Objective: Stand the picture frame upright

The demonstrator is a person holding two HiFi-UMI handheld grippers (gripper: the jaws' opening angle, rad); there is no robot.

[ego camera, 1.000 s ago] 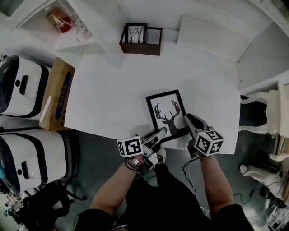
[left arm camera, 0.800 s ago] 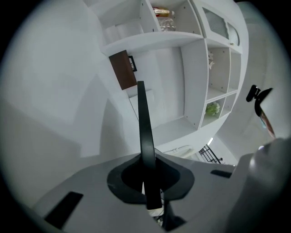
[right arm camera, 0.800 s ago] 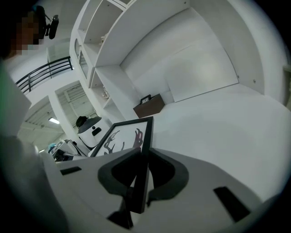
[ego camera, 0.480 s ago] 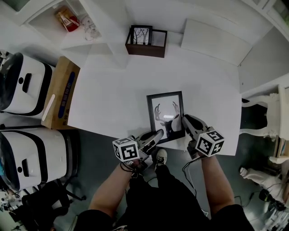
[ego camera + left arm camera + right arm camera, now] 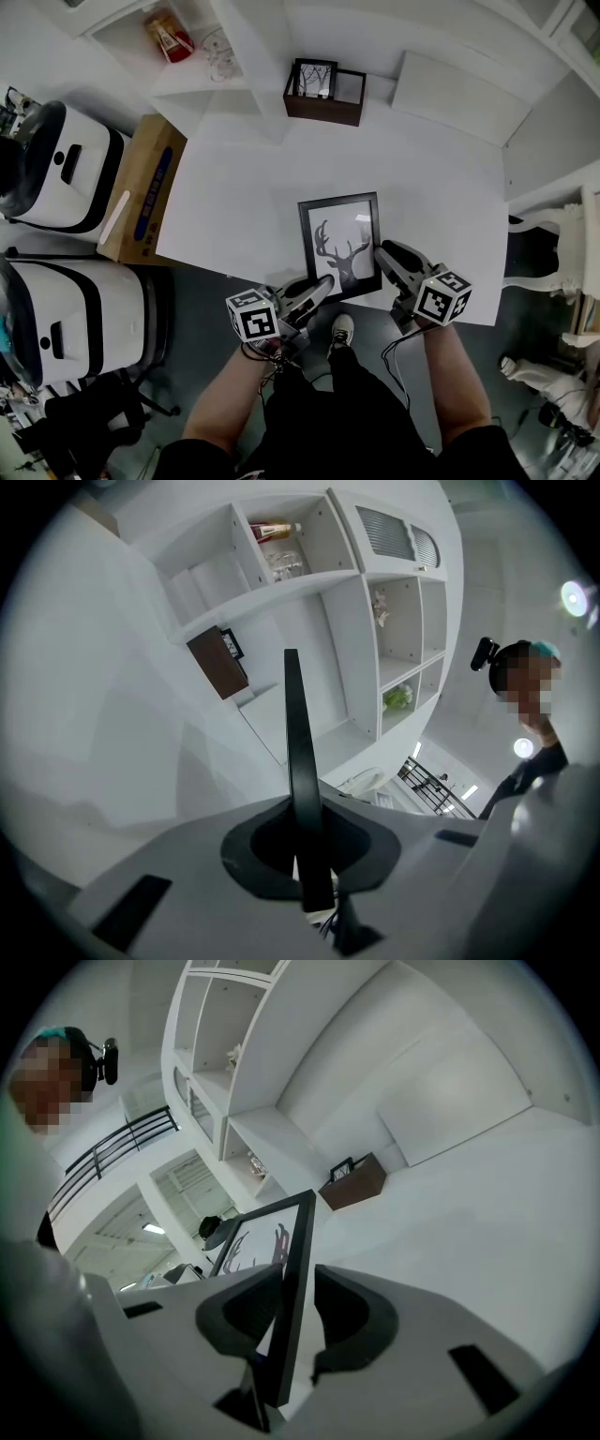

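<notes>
The black picture frame (image 5: 340,246) with a deer print lies near the table's front edge, its face up toward the head camera. My left gripper (image 5: 322,282) is at its near left corner. In the left gripper view the frame's thin black edge (image 5: 292,724) rises from between the jaws of that gripper (image 5: 302,829), which are shut on it. My right gripper (image 5: 383,254) is at the near right side. Its jaws (image 5: 298,1283) are opening, the frame (image 5: 258,1237) stands between them, and a gap shows beside the right pad.
A brown box (image 5: 324,94) holding a small picture stands at the table's (image 5: 234,187) back edge. A flat white panel (image 5: 455,84) lies at the back right. A cardboard box (image 5: 141,187) and white machines (image 5: 66,169) stand at the left, a white chair (image 5: 562,234) at the right.
The frame has turned from slanted to nearly square with the table. The left gripper has slid down and left along the frame's near corner. The right gripper stays at the right side.
</notes>
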